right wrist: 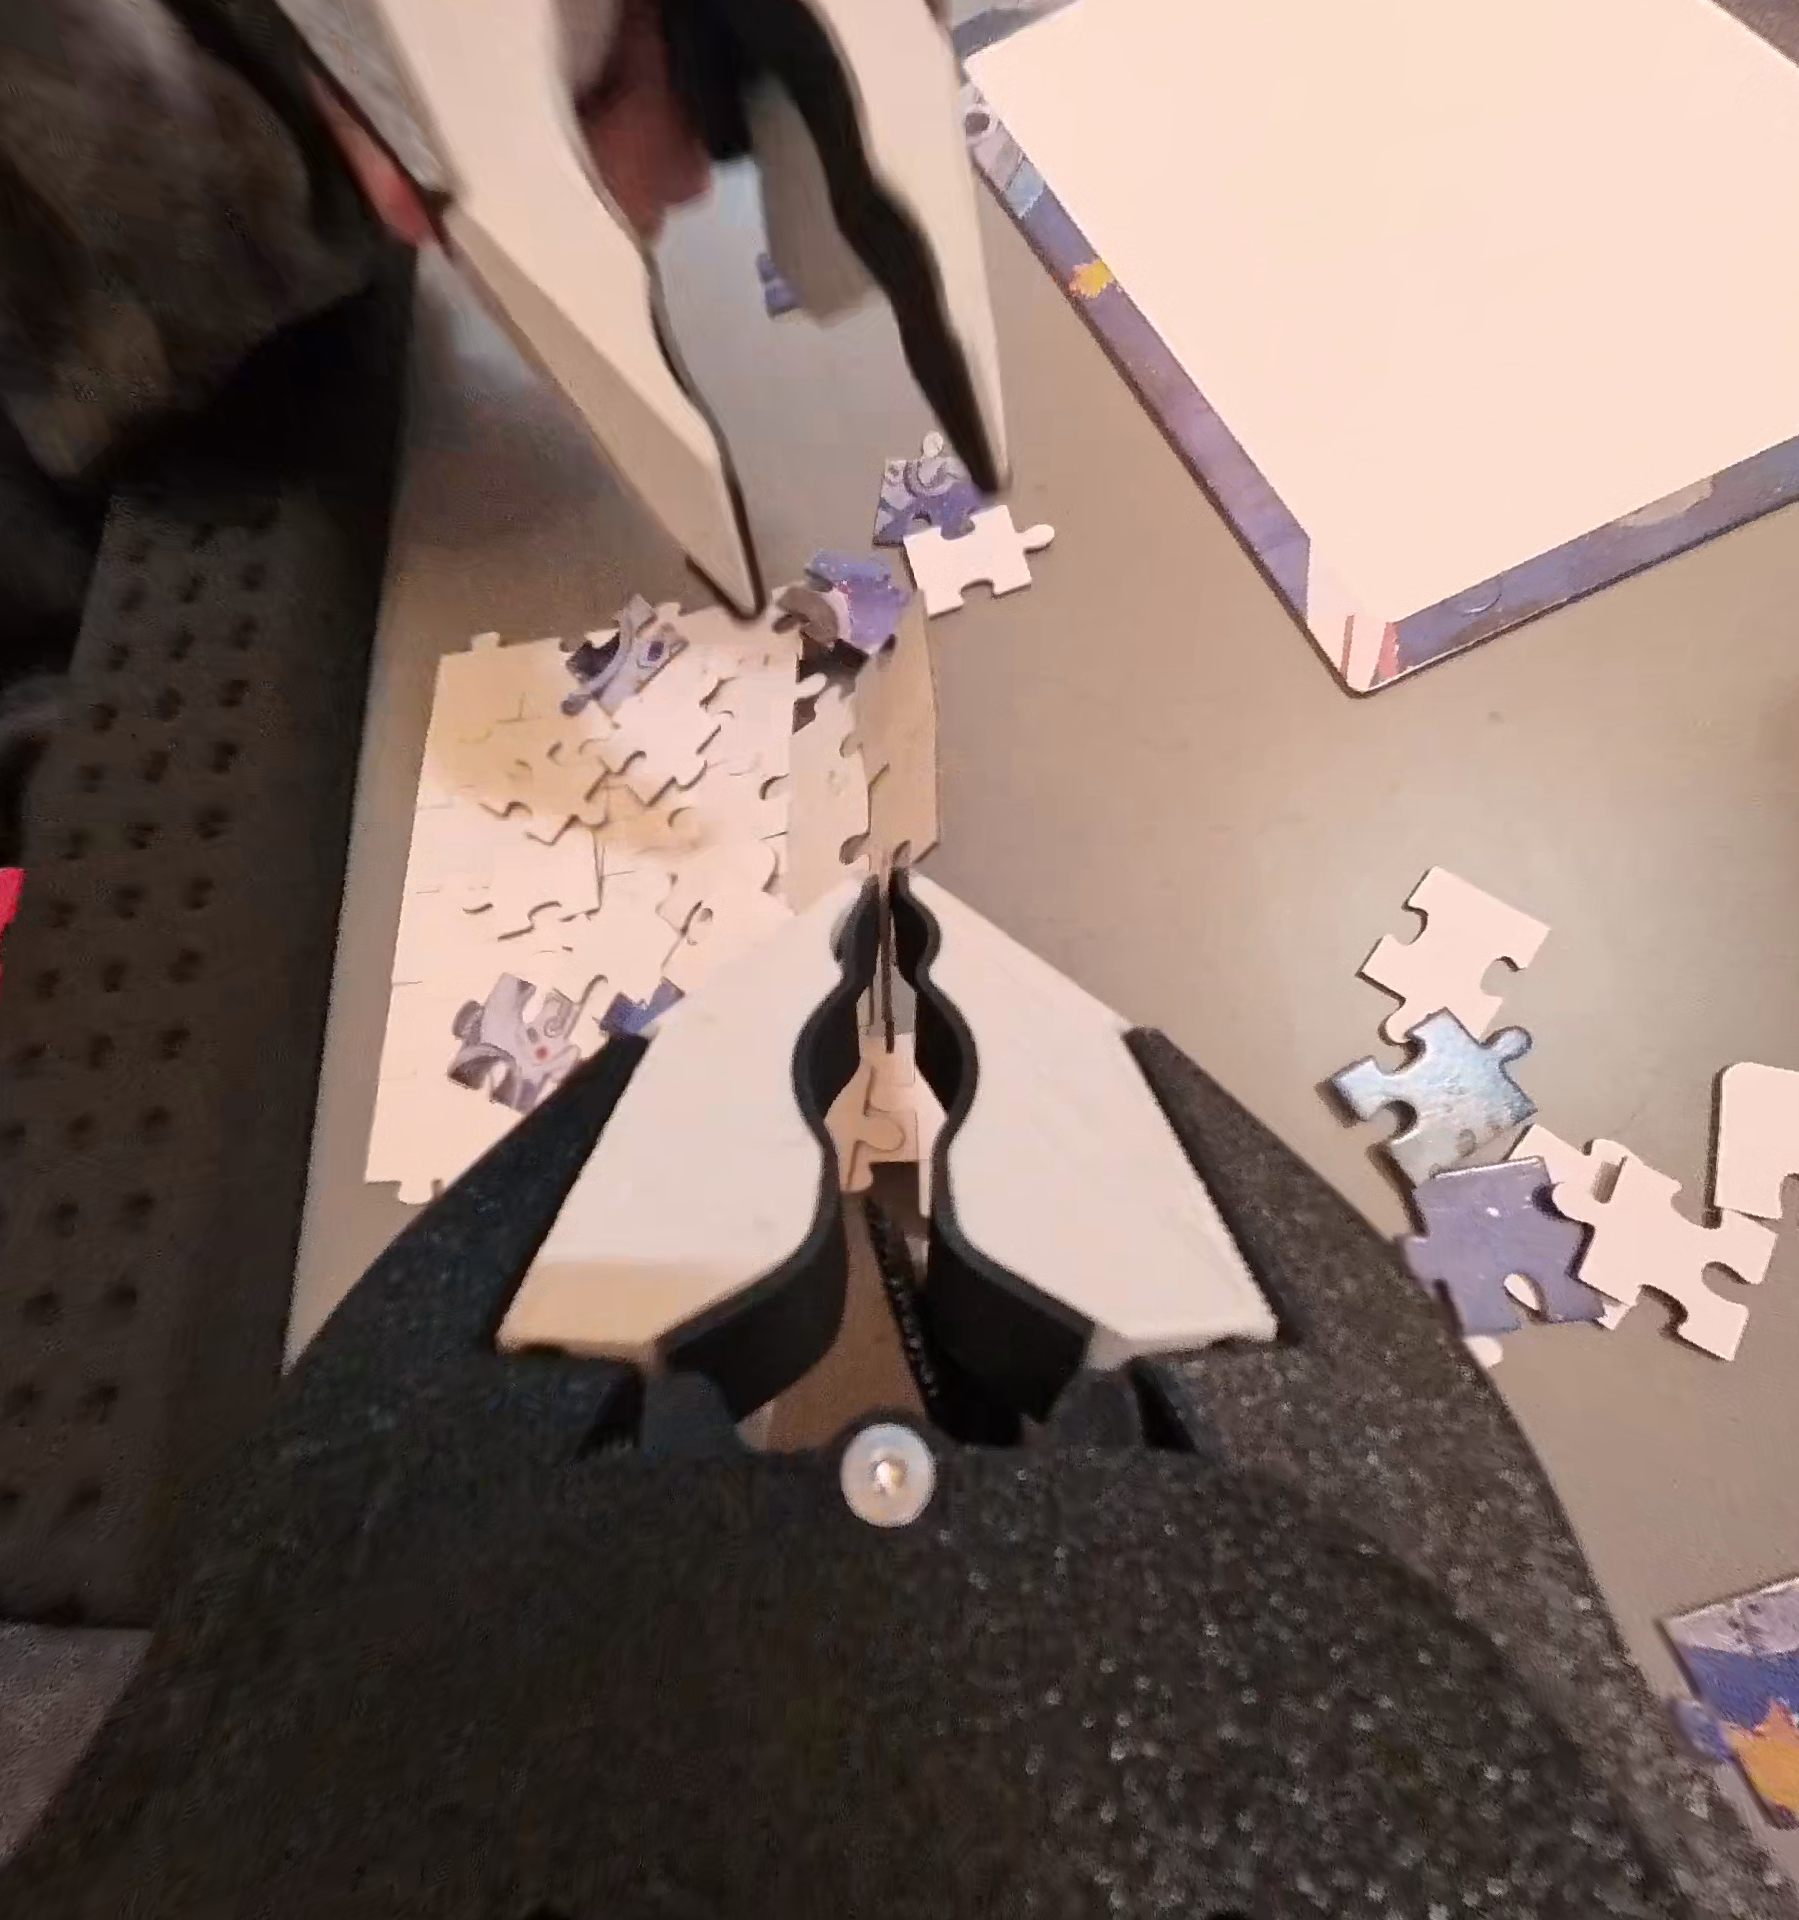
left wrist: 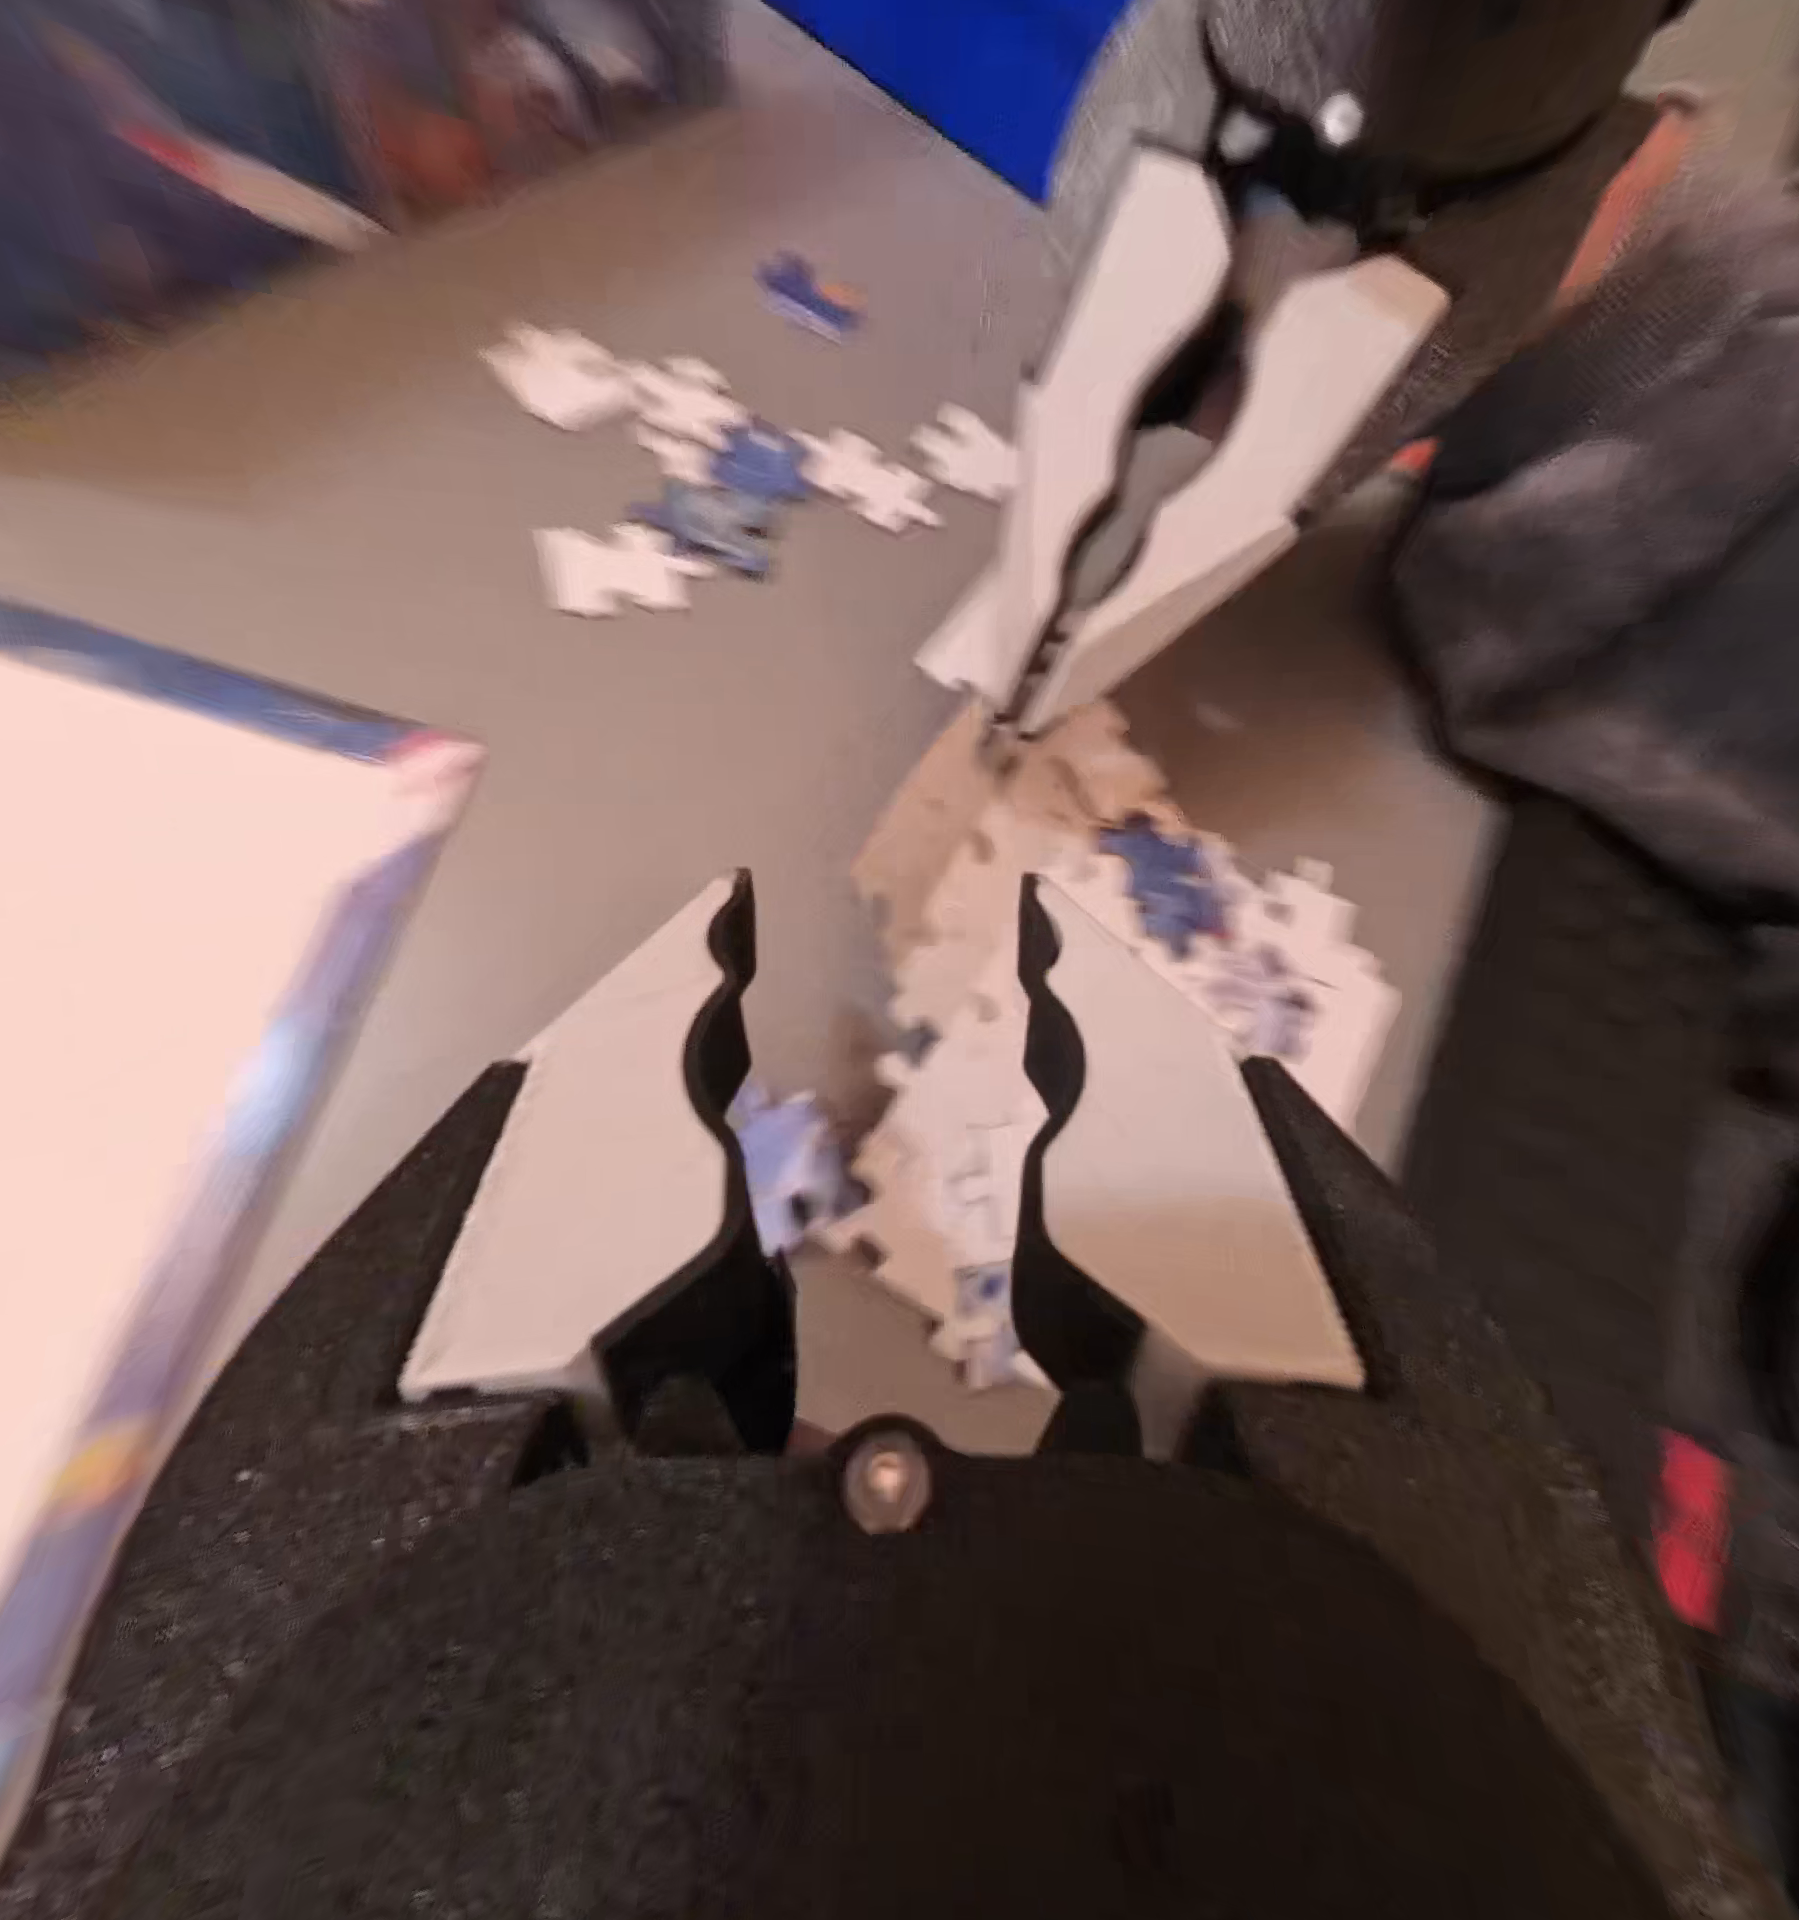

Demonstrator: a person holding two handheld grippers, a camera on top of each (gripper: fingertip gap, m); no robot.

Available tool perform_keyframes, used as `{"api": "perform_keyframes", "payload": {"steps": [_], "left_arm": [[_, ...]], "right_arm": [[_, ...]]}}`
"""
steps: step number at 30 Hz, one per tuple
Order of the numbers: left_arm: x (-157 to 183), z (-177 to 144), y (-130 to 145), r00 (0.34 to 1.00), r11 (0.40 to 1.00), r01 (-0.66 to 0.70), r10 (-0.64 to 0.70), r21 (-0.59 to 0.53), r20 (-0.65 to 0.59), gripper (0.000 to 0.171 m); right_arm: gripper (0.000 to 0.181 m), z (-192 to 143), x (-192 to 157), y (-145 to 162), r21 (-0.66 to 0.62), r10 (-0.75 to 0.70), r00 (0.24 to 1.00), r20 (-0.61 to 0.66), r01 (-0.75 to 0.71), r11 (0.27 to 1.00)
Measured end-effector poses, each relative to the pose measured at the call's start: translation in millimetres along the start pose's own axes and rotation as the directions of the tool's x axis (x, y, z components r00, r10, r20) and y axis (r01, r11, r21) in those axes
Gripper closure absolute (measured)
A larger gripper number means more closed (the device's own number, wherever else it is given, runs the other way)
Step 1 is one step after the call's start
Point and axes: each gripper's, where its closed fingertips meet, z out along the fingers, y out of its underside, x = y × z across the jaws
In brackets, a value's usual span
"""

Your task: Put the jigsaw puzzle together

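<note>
Grey bench (right wrist: 1238, 727) surface fills both views, with a dark perforated mat (right wrist: 178, 935) along its edge to the left of the right tongs.

The joined section of puzzle (right wrist: 583, 831) lies white side up directly ahead and to the left of the right tongs (right wrist: 887, 883). A strip of joined pieces (right wrist: 874, 758) along its right edge is lifted off the bench and tilted, and it is pinched at its near end by the right tongs, whose tips are pressed together on it. The left tongs (right wrist: 869, 540) are seen at the far end of the section, spread apart, one tip resting near the section's far edge and the other beside two loose pieces (right wrist: 962, 530). In the left wrist view, heavily blurred, the left tongs (left wrist: 884, 883) are again seen spread, with the section between and beyond their tips.

A puzzle box (right wrist: 1446, 291), white face up with blue printed sides, lies to the far right of the right tongs. Scattered pieces (right wrist: 1497, 1143), some white side up and some blue, lie to the right of the right tongs, well apart from the section.

A few blue-printed pieces are seen face up on the mostly white section, which bears a brownish stain.
</note>
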Motion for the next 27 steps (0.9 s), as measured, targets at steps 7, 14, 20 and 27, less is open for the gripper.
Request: {"api": "perform_keyframes", "payload": {"steps": [7, 14, 20, 27], "left_arm": [[31, 41, 2, 0.925, 1.0, 0.015, -0.019, -0.013, -0.379, 0.17], [40, 20, -12, 0.926, 0.991, -0.034, 0.08, 0.129, -0.37, 0.17], [23, 20, -10, 0.944, 0.989, -0.001, 0.05, 0.149, -0.325, 0.17], [18, 24, -10, 0.954, 0.989, 0.011, 0.035, 0.148, -0.299, 0.17]], "right_arm": [[0.179, -11, 9, -7, 0.052, 0.025, 0.999, -0.038, -0.023, 0.998], [0.179, -6, 39, 6, 0.015, 0.121, 0.981, -0.15, -0.12, 0.993], [0.179, -14, 26, -11, 0.158, 0.22, 0.975, 0.03, -0.222, 0.962], [0.179, -22, -19, -29, 0.209, 0.196, 0.923, 0.332, -0.275, 0.938]]}}
